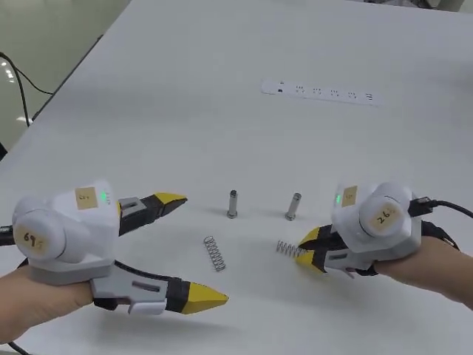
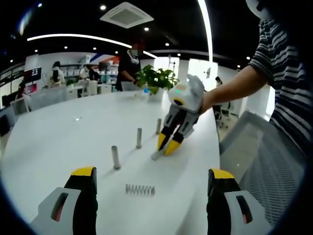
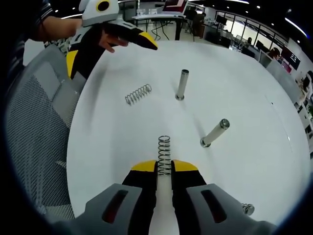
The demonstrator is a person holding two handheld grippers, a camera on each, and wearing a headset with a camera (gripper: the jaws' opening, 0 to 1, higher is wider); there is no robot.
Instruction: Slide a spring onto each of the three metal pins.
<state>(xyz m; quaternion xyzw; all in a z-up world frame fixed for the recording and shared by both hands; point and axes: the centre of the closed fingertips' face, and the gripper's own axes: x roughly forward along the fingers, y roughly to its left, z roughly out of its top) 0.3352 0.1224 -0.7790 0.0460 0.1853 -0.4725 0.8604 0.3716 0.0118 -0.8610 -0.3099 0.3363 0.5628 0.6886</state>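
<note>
No pin wears a spring yet. All three stand bare on the table [image 1: 222, 126], so as I read it nearly the whole job is still ahead, with only the first spring in hand.

The left gripper [image 1: 186, 248] hangs low over the table with its jaws spread wide and nothing between them. Just off its tips lies the loose spring [image 1: 214, 253], flat on its side and squarely in front of the open jaws in the left gripper view. Beyond it stand the left pin [image 1: 233, 204] and the middle pin [image 1: 293, 206], both upright. The third pin [image 2: 158, 126] is farthest along the row, beside the other gripper.

The right gripper [image 1: 307, 250] is clamped on one end of the held spring [image 1: 288, 249], whose free end sticks out toward the loose spring. It hangs close to the table and near the middle pin, but is not lined up with it.
</note>
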